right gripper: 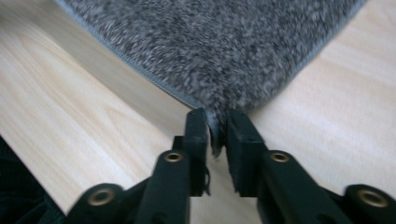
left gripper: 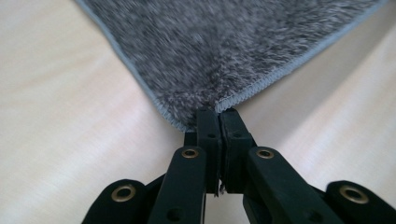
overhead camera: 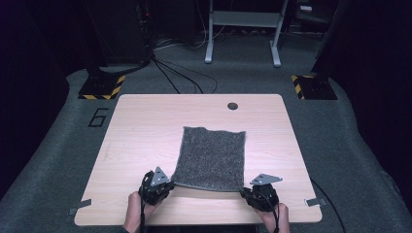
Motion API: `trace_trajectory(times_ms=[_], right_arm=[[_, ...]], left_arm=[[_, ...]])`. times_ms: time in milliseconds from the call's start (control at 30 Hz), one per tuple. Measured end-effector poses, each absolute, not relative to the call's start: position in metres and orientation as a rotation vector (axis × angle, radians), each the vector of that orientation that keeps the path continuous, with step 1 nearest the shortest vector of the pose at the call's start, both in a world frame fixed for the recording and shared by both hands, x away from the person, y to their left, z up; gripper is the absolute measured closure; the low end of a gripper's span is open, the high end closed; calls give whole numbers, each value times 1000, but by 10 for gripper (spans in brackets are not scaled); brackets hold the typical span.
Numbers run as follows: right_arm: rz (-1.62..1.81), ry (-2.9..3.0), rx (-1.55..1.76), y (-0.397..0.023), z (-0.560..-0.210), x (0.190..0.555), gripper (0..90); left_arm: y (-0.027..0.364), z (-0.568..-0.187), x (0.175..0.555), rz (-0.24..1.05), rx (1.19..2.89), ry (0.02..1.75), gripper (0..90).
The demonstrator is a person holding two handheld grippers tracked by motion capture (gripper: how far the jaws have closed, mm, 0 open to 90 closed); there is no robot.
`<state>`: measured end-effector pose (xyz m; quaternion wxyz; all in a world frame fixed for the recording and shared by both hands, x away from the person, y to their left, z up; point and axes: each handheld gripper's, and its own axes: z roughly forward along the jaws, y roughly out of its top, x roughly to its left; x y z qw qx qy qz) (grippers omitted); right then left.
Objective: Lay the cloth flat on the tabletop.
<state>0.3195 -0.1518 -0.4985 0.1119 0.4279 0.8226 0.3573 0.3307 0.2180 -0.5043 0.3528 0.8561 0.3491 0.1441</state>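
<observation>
A grey fuzzy cloth (overhead camera: 209, 158) lies flat on the light wooden table (overhead camera: 141, 126), its near edge close to the table's front. My left gripper (overhead camera: 170, 185) is at the cloth's near left corner. In the left gripper view the jaws of that gripper (left gripper: 218, 114) are pressed together on the stitched corner of the cloth (left gripper: 224, 46). My right gripper (overhead camera: 244, 191) is at the near right corner. In the right gripper view its jaws (right gripper: 217, 116) stand slightly apart, with the corner of the cloth (right gripper: 219, 51) hanging loose between them against one pad.
A dark round hole (overhead camera: 232, 106) sits near the table's far edge. Small metal brackets (overhead camera: 79, 207) (overhead camera: 316, 202) stick out at the front corners. Beyond the table are grey carpet, cables, striped black-and-yellow bases (overhead camera: 102, 86) and a white frame (overhead camera: 243, 29).
</observation>
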Motion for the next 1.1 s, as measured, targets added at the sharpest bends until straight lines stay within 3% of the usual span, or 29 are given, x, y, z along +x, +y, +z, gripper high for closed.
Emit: trace_trajectory(times_ms=[100, 300, 400, 567, 700, 1100], right_arm=[[1053, 2414, 1288, -161, -500, 315, 672], [1123, 2364, 1357, -184, -499, 318, 373], [1138, 2323, 1367, -190, -493, 325, 289], [1134, 2249, 1399, -192, -483, 342, 209], [1123, 2216, 1406, -189, -481, 357, 163], [975, 2241, 1444, -164, -499, 404, 134]], left_arm=[[221, -510, 321, 312, 2242, 919, 760], [237, -504, 317, 371, 2186, 977, 483], [246, -497, 326, 358, 2145, 1014, 340], [256, -486, 354, 376, 2092, 1055, 221], [256, -483, 377, 395, 2075, 1090, 163], [228, -508, 425, 428, 2157, 1125, 159]])
